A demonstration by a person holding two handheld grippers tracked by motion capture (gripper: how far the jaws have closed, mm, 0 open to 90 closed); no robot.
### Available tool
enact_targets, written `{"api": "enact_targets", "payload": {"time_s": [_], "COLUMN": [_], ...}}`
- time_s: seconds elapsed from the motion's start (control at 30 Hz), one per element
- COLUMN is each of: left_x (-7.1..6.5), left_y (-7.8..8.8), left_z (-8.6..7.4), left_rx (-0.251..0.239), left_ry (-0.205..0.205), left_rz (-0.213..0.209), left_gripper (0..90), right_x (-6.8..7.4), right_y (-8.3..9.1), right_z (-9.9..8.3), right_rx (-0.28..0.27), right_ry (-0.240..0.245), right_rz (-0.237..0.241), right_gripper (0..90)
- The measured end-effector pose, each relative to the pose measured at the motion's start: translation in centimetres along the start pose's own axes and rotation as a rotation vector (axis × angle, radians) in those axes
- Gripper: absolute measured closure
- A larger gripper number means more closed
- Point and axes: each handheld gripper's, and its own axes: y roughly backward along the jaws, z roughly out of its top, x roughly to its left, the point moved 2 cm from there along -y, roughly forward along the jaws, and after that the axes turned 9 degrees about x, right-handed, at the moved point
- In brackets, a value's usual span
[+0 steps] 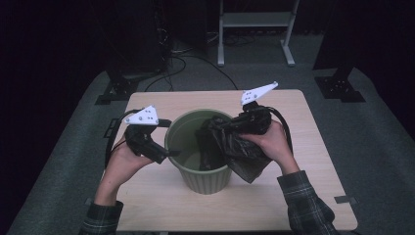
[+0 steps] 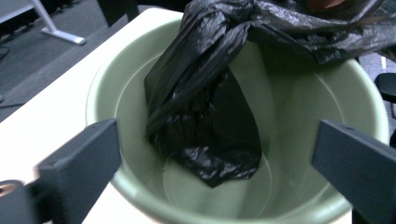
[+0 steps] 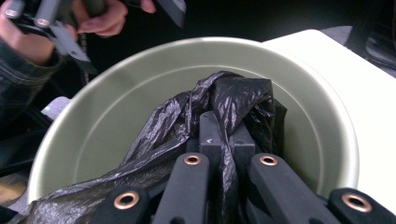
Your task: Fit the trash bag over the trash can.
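Note:
A pale green ribbed bin (image 1: 205, 180) stands in the middle of the light wooden table (image 1: 303, 161). A crumpled black plastic bag (image 1: 238, 147) lies over the bin's right rim, one part hanging inside (image 2: 205, 126) and one part down the outside. My right gripper (image 3: 227, 135) is over that rim, shut on a bunched fold of the bag (image 3: 233, 100). My left gripper (image 1: 166, 155) is held at the bin's left rim, pointing into the bin. Its jaws stand wide open, and one finger (image 2: 79, 168) shows with nothing against it.
The table's front and right edges are close to the person's forearms. Behind the table a white metal frame (image 1: 254, 22) stands on the grey floor. Black stand bases (image 1: 115, 90) (image 1: 338, 87) sit at the back left and back right, with cables between them.

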Motion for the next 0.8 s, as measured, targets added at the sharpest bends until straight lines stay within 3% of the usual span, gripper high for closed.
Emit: {"api": "enact_targets", "payload": {"time_s": [0.23, 0.33, 0.57, 0.67, 0.8], "left_x": [0.6, 0.6, 0.9, 1.0, 0.9], "left_y": [-1.2, -1.8, -3.4, -4.1, -4.5], "left_z": [1.4, 1.9, 2.8, 2.9, 2.9], "left_rx": [0.006, 0.005, 0.048, 0.068, 0.110], "left_ry": [-0.024, -0.035, -0.069, -0.073, -0.069], "left_rz": [-0.031, -0.062, -0.086, -0.113, -0.159], "left_gripper": [6.0, 11.2, 26.0, 40.9, 75.1], "right_x": [0.8, 0.9, 1.0, 1.1, 1.1], "right_y": [-0.4, -0.6, -0.9, -0.9, -1.0], "right_z": [0.9, 1.1, 1.2, 1.2, 1.1], "right_rx": [0.002, -0.004, -0.016, -0.021, -0.018], "right_ry": [0.030, 0.040, 0.043, 0.045, 0.043], "right_rz": [0.041, 0.058, 0.099, 0.107, 0.101], "right_gripper": [87.6, 87.6, 87.5, 87.3, 82.7]}}
